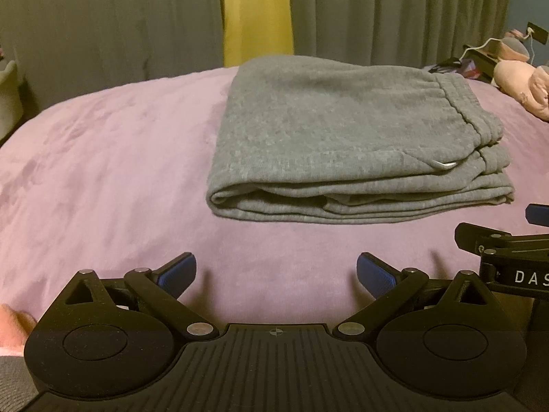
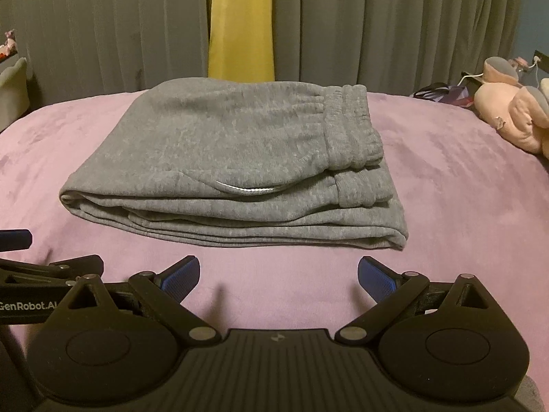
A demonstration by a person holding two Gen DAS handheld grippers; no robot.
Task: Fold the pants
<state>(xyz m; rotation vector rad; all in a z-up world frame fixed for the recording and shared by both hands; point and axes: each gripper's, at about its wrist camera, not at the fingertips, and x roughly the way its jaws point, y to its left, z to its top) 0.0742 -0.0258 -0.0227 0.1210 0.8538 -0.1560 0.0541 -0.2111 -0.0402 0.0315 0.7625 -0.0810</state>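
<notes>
On the pink bed [image 1: 103, 158], folded grey pants [image 1: 343, 137] are seen, neatly stacked.
Left gripper [image 1: 276, 271] and right gripper [image 2: 278, 274] fingers are spread wide, empty; the stack could be dragged askew if brushed.

Black claw [image 1: 276, 269], blue ribbed pads [image 1: 178, 271], silver screws.

Both low, near, facing pants [image 1: 346, 130]

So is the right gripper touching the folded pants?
Apart. The right wrist view shows bare pink blanket between the open right gripper and the grey pants.
</notes>
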